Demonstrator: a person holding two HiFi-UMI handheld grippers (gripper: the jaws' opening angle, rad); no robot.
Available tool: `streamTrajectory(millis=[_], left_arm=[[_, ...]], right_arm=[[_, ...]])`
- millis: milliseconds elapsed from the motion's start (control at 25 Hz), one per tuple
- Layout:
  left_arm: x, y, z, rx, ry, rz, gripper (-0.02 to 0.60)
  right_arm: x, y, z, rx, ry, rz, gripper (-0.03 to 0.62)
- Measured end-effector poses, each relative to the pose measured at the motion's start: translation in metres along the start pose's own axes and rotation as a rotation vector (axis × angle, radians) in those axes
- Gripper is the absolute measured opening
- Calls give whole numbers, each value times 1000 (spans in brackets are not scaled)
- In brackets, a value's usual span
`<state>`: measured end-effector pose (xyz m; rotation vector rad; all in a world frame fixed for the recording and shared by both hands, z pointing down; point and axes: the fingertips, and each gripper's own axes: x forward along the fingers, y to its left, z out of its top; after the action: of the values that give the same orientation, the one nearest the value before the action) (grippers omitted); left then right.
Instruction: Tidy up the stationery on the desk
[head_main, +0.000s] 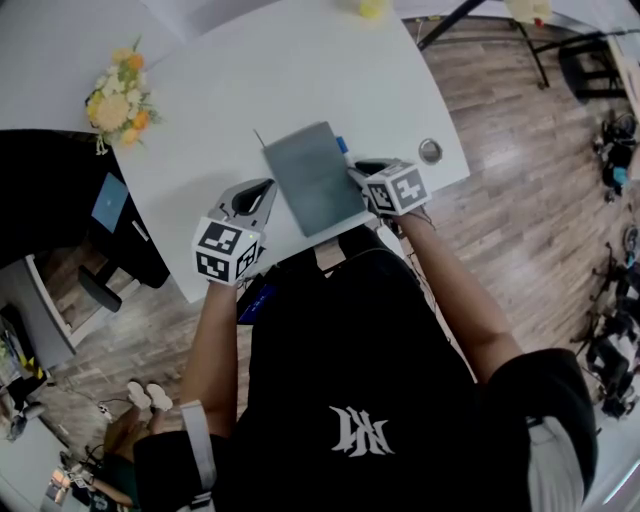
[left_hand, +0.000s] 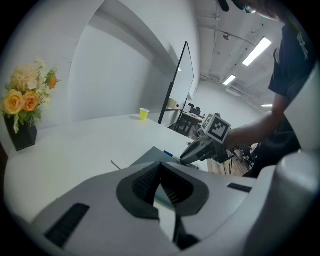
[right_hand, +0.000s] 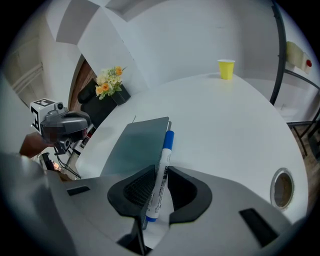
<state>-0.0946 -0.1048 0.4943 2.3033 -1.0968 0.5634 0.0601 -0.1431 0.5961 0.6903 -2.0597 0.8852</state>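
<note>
A grey notebook lies closed near the front edge of the white desk. My left gripper is at its left edge, jaws closed together with a thin pale strip of the notebook between the pads. A white marker with a blue cap lies along the notebook's right edge. My right gripper is shut on the marker, with a pad against each side of its barrel.
A vase of yellow and orange flowers stands at the desk's left. A yellow cup sits at the far edge. A round cable hole is right of my right gripper. A thin stick lies by the notebook's far left corner.
</note>
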Motion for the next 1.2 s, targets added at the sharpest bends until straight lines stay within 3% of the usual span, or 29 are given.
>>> streamTrajectory(millis=[1200], left_arm=[[-1,-4,5,-12,-31,28,5]], right_arm=[[-10,2,12,-100,10,-8,110]])
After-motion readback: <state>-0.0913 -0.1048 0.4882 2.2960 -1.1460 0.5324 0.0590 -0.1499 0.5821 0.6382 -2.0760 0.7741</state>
